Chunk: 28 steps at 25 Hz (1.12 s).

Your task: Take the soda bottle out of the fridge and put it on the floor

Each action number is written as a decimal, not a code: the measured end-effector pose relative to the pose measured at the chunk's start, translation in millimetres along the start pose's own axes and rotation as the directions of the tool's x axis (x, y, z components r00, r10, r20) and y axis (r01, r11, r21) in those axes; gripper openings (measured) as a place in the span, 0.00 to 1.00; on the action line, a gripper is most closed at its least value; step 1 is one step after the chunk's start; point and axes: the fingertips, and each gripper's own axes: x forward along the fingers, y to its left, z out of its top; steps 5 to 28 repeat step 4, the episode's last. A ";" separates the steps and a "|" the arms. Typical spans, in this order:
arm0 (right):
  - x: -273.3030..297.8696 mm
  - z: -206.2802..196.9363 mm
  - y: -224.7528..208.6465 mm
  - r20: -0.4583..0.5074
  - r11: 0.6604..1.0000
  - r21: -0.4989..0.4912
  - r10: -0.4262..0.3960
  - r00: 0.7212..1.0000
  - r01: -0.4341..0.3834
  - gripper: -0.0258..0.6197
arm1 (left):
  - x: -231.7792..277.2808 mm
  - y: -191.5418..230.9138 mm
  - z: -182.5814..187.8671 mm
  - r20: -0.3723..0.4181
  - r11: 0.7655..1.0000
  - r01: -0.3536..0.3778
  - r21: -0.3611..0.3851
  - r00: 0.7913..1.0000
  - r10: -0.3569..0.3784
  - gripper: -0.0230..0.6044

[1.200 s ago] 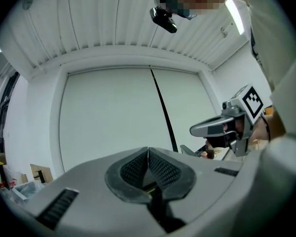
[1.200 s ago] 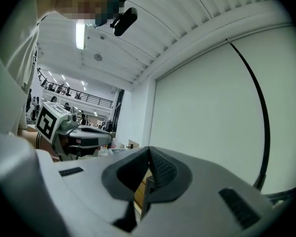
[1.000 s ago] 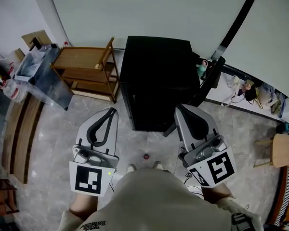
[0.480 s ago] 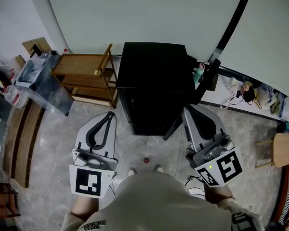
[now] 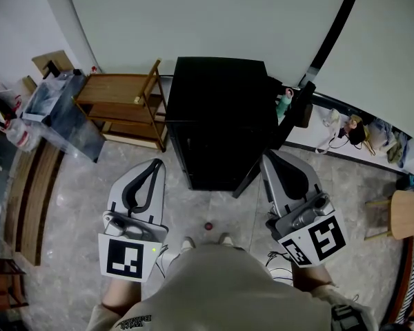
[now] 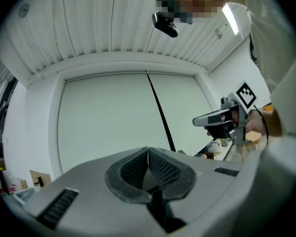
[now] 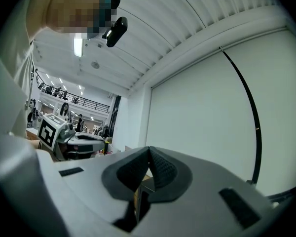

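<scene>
The person stands facing the black fridge [image 5: 221, 116], both forearms held forward and level at waist height. The left tool [image 5: 155, 163] points at the floor [image 5: 76, 247] just beside the fridge's left front corner. Its jaws are pressed together with nothing between them. The right tool [image 5: 269, 156] points at the fridge's right front corner, near but apart from it, and its jaws are likewise closed and empty. The two tools lie roughly parallel, well apart.

The fridge front is dark, and I cannot tell what is inside. The soda bottle shows in no view. A wooden shelf unit [image 5: 121, 105] stands just beside the fridge's left side. Farther left lies a clear plastic bin [image 5: 55, 102], its contents too blurred to name. A small red object [image 5: 208, 225] lies on the floor between the tools.
</scene>
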 end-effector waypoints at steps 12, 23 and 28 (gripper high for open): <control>-1.5 2.3 2.7 0.008 1.000 -0.030 0.004 1.000 -0.004 0.04 | 0.7 -1.6 -4.1 -0.010 1.000 -0.002 0.005 1.000 0.002 0.05; -1.5 2.3 2.7 0.008 1.000 -0.030 0.004 1.000 -0.004 0.04 | 0.7 -1.6 -4.1 -0.010 1.000 -0.002 0.005 1.000 0.002 0.05; -1.5 2.3 2.7 0.008 1.000 -0.030 0.004 1.000 -0.004 0.04 | 0.7 -1.6 -4.1 -0.010 1.000 -0.002 0.005 1.000 0.002 0.05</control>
